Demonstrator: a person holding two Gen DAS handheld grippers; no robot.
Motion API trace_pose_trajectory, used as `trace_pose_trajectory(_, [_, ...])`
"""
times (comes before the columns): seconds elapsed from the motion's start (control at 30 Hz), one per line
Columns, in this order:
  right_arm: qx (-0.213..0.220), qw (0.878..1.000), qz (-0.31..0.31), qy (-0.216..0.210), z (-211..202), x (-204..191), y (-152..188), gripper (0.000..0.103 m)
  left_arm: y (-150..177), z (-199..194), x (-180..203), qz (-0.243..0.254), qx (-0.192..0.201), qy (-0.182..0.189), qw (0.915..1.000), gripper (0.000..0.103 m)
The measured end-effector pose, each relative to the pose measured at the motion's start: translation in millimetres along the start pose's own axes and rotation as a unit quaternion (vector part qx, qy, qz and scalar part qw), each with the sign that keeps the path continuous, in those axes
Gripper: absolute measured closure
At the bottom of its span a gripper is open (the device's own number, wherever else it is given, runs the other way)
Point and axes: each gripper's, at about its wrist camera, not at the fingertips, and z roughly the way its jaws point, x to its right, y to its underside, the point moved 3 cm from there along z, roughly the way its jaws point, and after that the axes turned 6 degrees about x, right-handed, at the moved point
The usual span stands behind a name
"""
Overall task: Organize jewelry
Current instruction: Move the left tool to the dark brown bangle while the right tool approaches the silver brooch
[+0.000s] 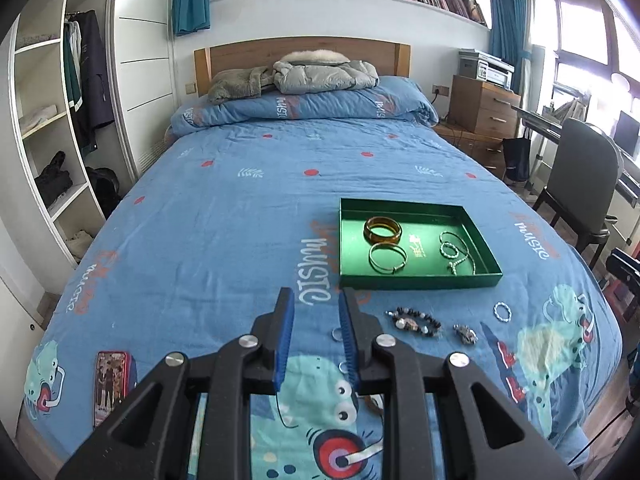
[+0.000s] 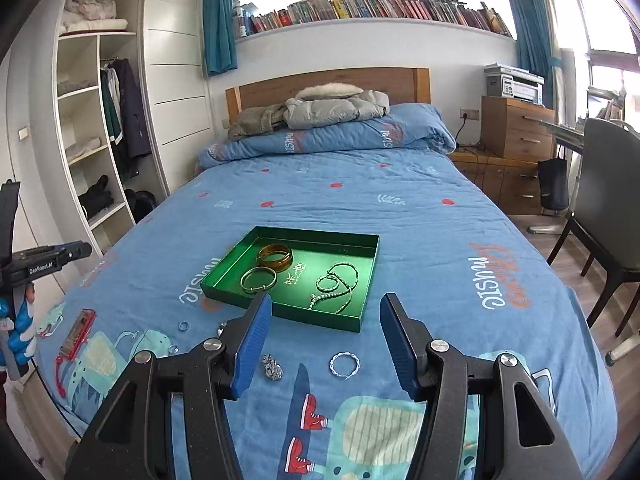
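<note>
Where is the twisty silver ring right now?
The twisty silver ring lies on the blue bedspread, outside the green tray and just in front of it. In the right wrist view it sits between the open right gripper fingers, right of a small silver charm.

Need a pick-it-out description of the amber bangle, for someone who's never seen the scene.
On the blue bedspread sits a shallow green tray. The amber bangle lies in its far-left part, beside a thin gold bangle. It's the only wide, translucent brown band; everything else in the tray is slim metal.
</note>
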Motion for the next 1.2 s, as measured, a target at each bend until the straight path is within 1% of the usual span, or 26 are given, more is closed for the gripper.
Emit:
trace_pose_trajectory(0.13, [0.002,1.0,-0.003,0.004,-11,-4,13,0.047,26,-6,-3,-0.004,-0.011,0.005,0.9999,0.081])
trace_pose_trajectory(0.37, [-0.026,1.0,0.01,-0.013,-4,-5,53,0.049,76,4,2,-0.021,-0.04,0.021,0.9988,0.081])
trace_pose_trajectory(0.53, [-0.051,0.998,0.024,-0.027,16,-2,83,0.051,112,29,23,-0.029,-0.079,0.049,0.9952,0.081])
trace_pose_trajectory(0.63, [-0.068,0.997,0.023,-0.035,30,-5,99,0.053,127,47,36,-0.035,-0.101,0.067,0.992,0.081])
trace_pose_trajectory(0.7, [-0.079,0.996,0.016,-0.042,40,-8,108,0.053,131,60,43,-0.041,-0.111,0.074,0.9902,0.081])
trace_pose_trajectory(0.83, [-0.098,0.994,0.001,-0.051,61,-15,121,0.053,131,83,50,-0.049,-0.123,0.077,0.9882,0.081])
trace_pose_trajectory(0.97, [-0.111,0.992,-0.01,-0.061,82,-20,127,0.054,135,104,54,-0.046,-0.138,0.066,0.9871,0.08])
trace_pose_trajectory(1.2, [-0.128,0.988,-0.037,-0.082,119,-34,131,0.06,148,129,56,-0.044,-0.161,0.05,0.9847,0.08])
